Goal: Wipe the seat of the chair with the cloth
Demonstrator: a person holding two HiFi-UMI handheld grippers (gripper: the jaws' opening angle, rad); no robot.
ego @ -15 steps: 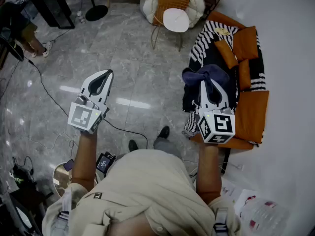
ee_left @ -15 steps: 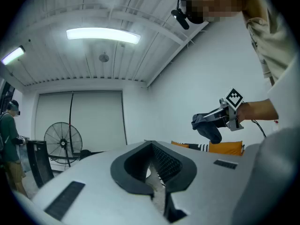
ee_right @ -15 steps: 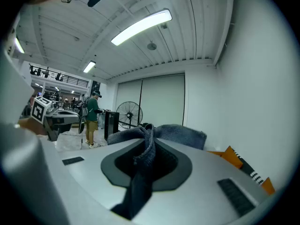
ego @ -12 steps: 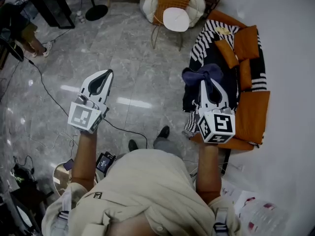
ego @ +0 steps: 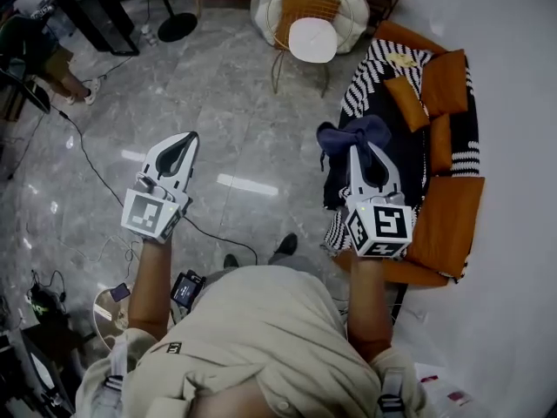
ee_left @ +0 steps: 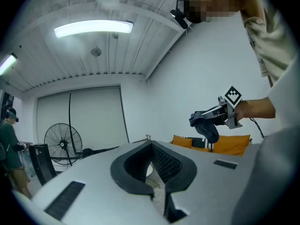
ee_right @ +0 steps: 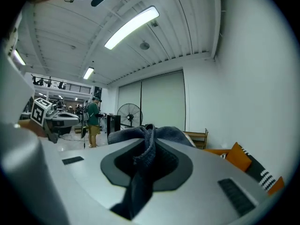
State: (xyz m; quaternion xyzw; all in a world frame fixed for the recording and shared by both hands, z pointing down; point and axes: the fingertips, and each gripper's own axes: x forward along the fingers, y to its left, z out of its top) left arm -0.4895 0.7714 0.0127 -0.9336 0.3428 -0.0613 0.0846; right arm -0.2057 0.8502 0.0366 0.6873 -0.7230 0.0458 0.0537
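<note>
A wicker chair with a round white seat (ego: 312,38) stands on the marble floor at the top of the head view, well ahead of both grippers. My right gripper (ego: 365,145) is shut on a dark blue cloth (ego: 352,135), which bunches over its tips and hangs beside the sofa edge. In the right gripper view the cloth (ee_right: 146,146) fills the gap between the jaws of the right gripper (ee_right: 149,129). My left gripper (ego: 191,136) is held over bare floor at the left, shut with nothing in it. The left gripper view shows the left gripper (ee_left: 151,144) and the cloth (ee_left: 209,130) in the distance.
An orange sofa (ego: 448,207) with cushions and a black-and-white striped blanket (ego: 374,64) lies at the right, against a white wall. Cables (ego: 91,168) run across the floor at the left. A fan base (ego: 177,26), a black stand (ego: 96,7) and a person (ego: 54,64) are at the upper left.
The person has shifted slightly forward, so chair and sofa sit a little nearer in view. Both grippers keep their pose, the right one holding the cloth.
</note>
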